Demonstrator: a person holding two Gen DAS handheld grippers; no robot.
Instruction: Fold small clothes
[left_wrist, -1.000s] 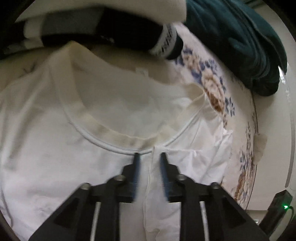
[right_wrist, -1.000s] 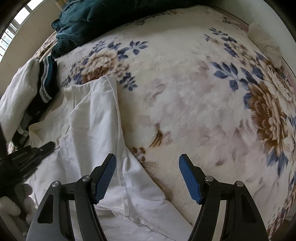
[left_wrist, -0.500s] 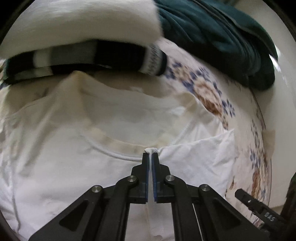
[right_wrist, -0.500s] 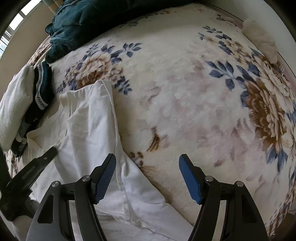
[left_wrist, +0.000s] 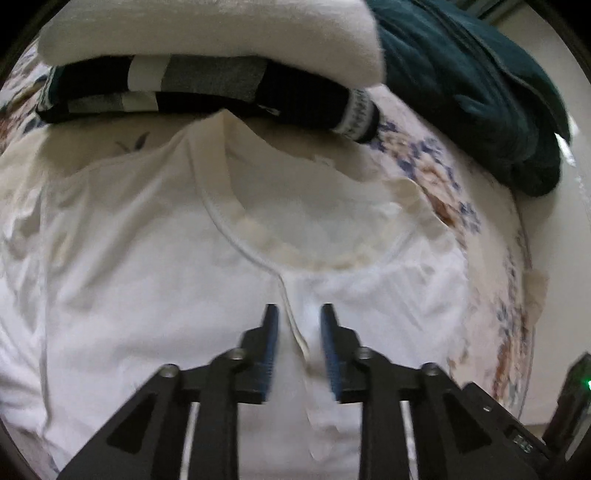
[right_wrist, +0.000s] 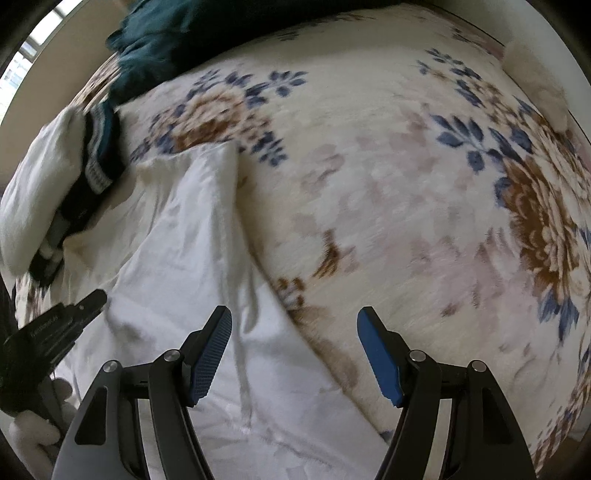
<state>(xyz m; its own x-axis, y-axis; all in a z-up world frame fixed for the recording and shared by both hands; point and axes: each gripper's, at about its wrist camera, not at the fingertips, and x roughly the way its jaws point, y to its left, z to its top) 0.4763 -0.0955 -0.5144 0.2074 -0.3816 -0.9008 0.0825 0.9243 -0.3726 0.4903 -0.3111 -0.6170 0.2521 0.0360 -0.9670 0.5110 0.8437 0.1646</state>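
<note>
A white T-shirt (left_wrist: 147, 280) lies flat on the floral blanket, collar (left_wrist: 314, 258) facing away from me. Its right side is folded inward, and the fold's hemmed edge (left_wrist: 291, 317) runs down from the collar. My left gripper (left_wrist: 298, 325) is open, its jaws a little apart on either side of that edge, holding nothing. In the right wrist view the shirt's folded part (right_wrist: 192, 251) lies at the left. My right gripper (right_wrist: 293, 332) is wide open and empty above the shirt's right edge and the blanket (right_wrist: 406, 206).
A stack of folded clothes, white (left_wrist: 207, 40) on top of black-and-grey (left_wrist: 192, 92), sits just beyond the collar. A dark teal garment (left_wrist: 480, 92) lies at the back right. A small white cloth (right_wrist: 535, 85) lies near the bed's far edge.
My left gripper was shut on the folded edge half a second ago; it has let go and opened. The fold now lies flat. The right gripper stayed open and shifted slightly.
</note>
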